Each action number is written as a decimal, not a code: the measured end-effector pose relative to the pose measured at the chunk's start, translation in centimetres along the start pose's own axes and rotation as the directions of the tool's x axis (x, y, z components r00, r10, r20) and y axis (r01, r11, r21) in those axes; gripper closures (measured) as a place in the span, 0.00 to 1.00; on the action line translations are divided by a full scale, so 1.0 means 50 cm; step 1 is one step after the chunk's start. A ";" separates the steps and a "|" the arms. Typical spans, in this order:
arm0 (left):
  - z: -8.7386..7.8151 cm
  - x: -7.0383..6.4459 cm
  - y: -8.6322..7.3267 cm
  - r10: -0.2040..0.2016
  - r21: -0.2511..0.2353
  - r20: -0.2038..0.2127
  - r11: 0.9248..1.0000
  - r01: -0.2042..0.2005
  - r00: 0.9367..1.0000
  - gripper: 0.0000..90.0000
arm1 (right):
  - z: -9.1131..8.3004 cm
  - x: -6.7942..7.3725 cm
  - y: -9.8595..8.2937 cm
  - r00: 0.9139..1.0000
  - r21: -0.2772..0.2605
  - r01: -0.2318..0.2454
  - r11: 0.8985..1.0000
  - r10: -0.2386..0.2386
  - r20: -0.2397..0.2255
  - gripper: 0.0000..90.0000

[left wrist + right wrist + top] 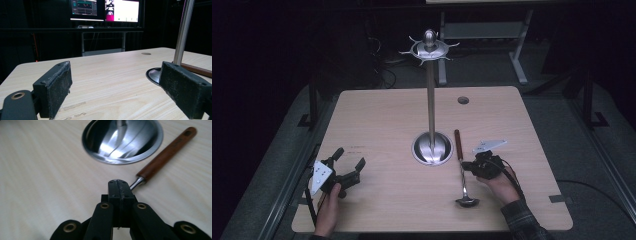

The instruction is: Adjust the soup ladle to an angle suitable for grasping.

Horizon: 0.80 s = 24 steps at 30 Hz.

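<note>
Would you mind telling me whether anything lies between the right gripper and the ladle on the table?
Nothing does: the right gripper is already at the ladle, its jaws shut on the metal shaft just below the wooden handle, beside the stand's base.

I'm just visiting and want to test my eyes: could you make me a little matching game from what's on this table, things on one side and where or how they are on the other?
Things:
1. ladle
2. stand
3. left gripper
4. right gripper

States:
a. jaws wide apart, nothing between them
b. upright at the table's middle
c. lying flat beside the round base
d. jaws pressed together at the metal shaft

Pairs: 1-c, 2-b, 3-a, 4-d
</note>
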<state>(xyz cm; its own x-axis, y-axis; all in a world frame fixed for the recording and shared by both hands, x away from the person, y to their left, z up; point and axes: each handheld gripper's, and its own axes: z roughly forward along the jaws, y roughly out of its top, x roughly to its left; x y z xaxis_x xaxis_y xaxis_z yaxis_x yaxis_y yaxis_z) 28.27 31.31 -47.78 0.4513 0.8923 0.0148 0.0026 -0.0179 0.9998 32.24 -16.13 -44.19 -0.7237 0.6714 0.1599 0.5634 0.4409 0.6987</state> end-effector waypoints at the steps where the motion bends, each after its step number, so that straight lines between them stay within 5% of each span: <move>1: 0.000 0.000 0.000 0.001 -0.001 0.000 1.000 -0.001 1.000 0.12 | -0.003 0.009 0.000 1.000 0.018 -0.005 1.000 0.005 -0.009 1.00; 11: 0.000 0.000 0.000 0.002 -0.001 0.002 1.000 -0.002 1.000 0.12 | 0.013 0.069 -0.013 0.999 0.165 0.015 0.986 -0.007 -0.054 1.00; 24: 0.000 0.000 0.000 0.002 -0.001 0.002 1.000 -0.002 1.000 0.12 | 0.029 0.069 -0.016 0.999 0.235 0.026 0.972 -0.019 -0.032 1.00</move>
<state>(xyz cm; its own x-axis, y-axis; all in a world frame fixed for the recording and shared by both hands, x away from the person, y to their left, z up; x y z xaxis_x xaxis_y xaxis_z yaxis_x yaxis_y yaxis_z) 28.28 31.32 -47.79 0.4529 0.8914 0.0163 0.0014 -0.0189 0.9998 29.85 -13.30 -45.22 -0.7465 0.6437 0.1685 0.6223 0.5858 0.5192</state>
